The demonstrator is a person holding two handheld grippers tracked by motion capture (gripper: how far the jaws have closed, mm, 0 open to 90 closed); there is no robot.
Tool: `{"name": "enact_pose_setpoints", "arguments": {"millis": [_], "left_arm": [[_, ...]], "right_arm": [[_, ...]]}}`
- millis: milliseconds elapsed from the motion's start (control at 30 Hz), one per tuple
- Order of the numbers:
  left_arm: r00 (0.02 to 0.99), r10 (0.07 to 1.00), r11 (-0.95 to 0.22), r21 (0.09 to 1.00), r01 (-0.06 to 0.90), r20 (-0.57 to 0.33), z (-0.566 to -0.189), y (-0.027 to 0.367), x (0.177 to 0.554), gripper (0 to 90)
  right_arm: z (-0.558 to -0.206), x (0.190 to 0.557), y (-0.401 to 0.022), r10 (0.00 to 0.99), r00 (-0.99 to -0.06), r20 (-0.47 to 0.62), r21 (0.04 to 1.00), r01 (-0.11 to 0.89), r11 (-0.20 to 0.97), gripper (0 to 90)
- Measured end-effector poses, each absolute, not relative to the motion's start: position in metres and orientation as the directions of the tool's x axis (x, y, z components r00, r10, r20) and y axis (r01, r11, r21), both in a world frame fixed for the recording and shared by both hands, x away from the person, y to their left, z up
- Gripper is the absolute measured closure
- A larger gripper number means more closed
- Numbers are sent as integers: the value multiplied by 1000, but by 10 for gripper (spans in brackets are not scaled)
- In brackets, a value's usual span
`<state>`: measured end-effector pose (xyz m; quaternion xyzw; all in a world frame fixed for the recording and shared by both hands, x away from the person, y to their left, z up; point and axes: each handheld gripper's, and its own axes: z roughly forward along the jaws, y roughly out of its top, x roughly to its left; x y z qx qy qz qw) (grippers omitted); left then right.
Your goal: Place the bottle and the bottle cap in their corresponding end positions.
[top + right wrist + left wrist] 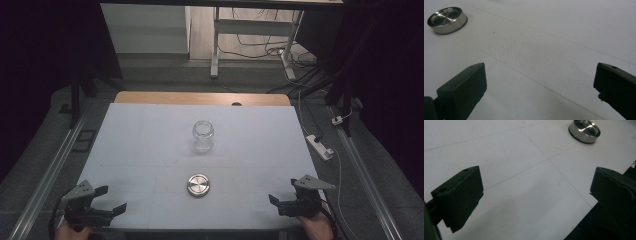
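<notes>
While both claws gape, jar (203, 135) looks faint.

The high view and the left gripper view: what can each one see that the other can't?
The high view alone has the glass jar, open-topped and upright, the right gripper and the floor with its cables. The left gripper view alone gives a close look between the left gripper and its wide-open jaws. Both share the metal lid and the white table.
</notes>
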<state>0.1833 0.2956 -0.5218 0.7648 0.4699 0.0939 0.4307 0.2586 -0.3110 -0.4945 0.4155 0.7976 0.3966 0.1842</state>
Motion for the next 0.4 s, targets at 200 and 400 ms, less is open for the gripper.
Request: {"name": "enact_pose_setpoints", "arguments": {"millis": [200,400], "left_arm": [[510,820,-180,728,661,-260,-525,301,177,0],[491,829,-168,718,675,-268,-526,303,177,0]], "right_arm": [[-495,252,-315,822,-569,41,777,535,332,0],[-495,251,-318,832,-553,53,767,555,321,0]]}}
